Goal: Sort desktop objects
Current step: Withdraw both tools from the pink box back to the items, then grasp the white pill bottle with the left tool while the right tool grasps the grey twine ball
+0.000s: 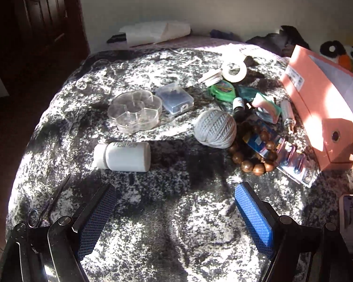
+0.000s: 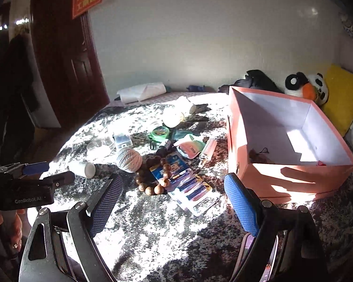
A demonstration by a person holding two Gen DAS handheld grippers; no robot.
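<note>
Loose objects lie on a mottled grey cloth: a white pill bottle (image 1: 122, 156) on its side, a twine ball (image 1: 215, 128), a wooden bead bracelet (image 1: 254, 157), a battery pack (image 2: 188, 184), a clear flower-shaped case (image 1: 135, 110) and a small clear box (image 1: 175, 97). An open pink box (image 2: 291, 145) stands at the right, nearly empty. My left gripper (image 1: 175, 191) is open and empty, hovering in front of the bottle. My right gripper (image 2: 173, 184) is open and empty, just short of the battery pack. The left gripper also shows in the right wrist view (image 2: 48, 172).
Small scissors (image 1: 47, 208) lie at the cloth's near left edge. A phone (image 1: 348, 218) lies at the near right. A green tape measure (image 1: 223, 90), a tape roll (image 1: 234, 70) and small bottles sit behind the twine. A plush panda (image 2: 306, 87) and a yellow cushion (image 2: 343, 94) lie behind the box.
</note>
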